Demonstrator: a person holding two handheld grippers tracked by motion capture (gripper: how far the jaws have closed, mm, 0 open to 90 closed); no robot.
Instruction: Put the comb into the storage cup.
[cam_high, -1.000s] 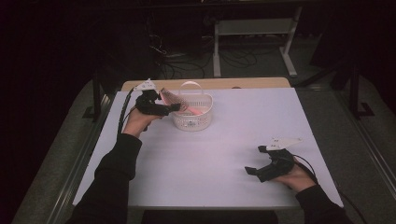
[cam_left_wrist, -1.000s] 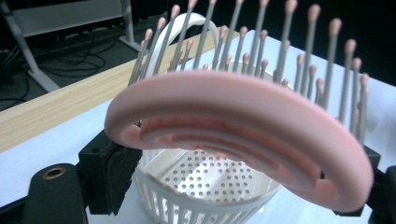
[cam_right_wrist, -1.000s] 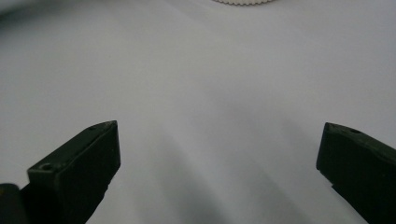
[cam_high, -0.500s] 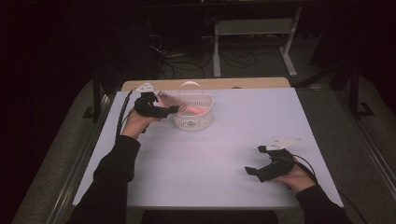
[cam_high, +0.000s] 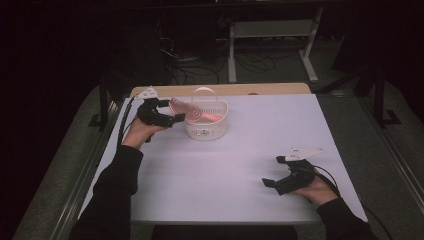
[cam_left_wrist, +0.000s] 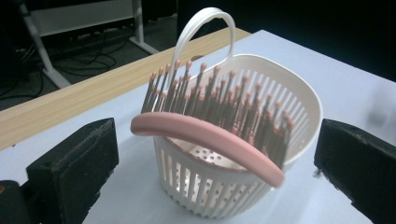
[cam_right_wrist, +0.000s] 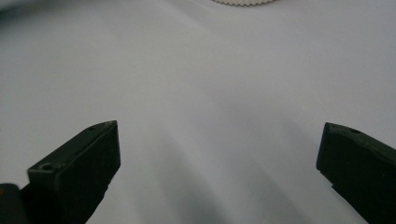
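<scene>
Your left gripper (cam_left_wrist: 210, 177) had just been opening, and its jaws stood wide with nothing pressed between them. The pink hairbrush (cam_left_wrist: 210, 126) leaned in the white basket (cam_left_wrist: 299, 107) just ahead, resting on the rim, bristles up. Your right gripper (cam_high: 285, 177) lay wide open and empty on the table (cam_high: 240, 165), well apart.

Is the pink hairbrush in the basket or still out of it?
Partly in: the pink hairbrush leans across the white basket's rim, bristles over the inside, one end sticking out. The left gripper is open, not touching it.
</scene>
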